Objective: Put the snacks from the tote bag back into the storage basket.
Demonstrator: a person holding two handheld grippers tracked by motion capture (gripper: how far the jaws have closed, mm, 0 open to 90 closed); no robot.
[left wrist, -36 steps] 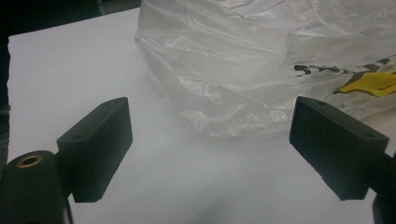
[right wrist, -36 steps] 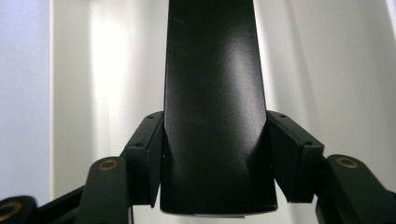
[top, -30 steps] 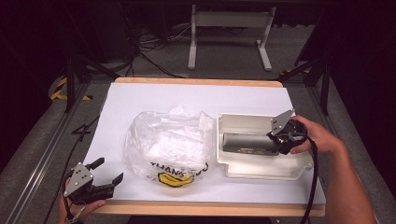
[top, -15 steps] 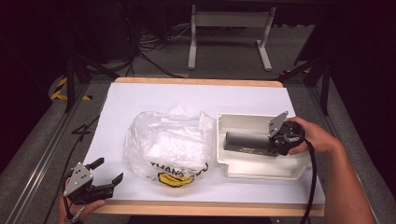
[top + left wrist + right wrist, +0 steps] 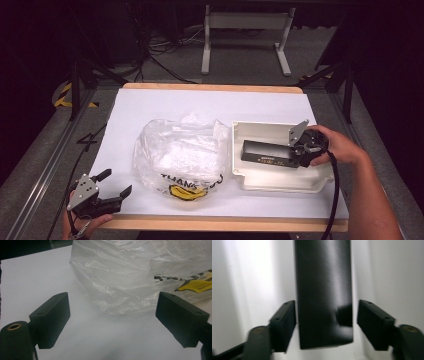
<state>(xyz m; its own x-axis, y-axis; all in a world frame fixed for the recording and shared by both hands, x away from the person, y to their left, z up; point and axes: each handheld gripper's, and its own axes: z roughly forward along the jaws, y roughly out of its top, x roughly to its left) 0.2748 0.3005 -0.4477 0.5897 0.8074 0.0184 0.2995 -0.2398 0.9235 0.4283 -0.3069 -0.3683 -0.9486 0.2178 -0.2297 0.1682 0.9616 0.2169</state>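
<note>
Right tool (image 5: 300,150) parked over the near end of the black bar (image 5: 267,152), jaws just opened from a clamp and now standing slightly wide of it on both sides; in the right gripper view a thin gap shows beside the one pad (image 5: 284,325) and a wider one beside the other, so nothing gripped. Bar (image 5: 323,290) lying flat on the floor of the white tray (image 5: 280,182), lengthwise across it, free of the tool. Left tool (image 5: 112,187) idle at the near left corner of the counter (image 5: 150,105), jaws spread wide and empty, pointing toward the plastic bag (image 5: 130,277) just ahead without touching it.

Judging by that: placing of the bar in the tray looks done, release just made; left to do, most likely, only backing the right tool out of the tray. No sign of the bag being handled yet.

Bar: long, flat, rectangular, matte black with a fine brushed sheen, a line of small yellowish print along one edge, too small to read. Looks rigid and smooth-sided.
</note>
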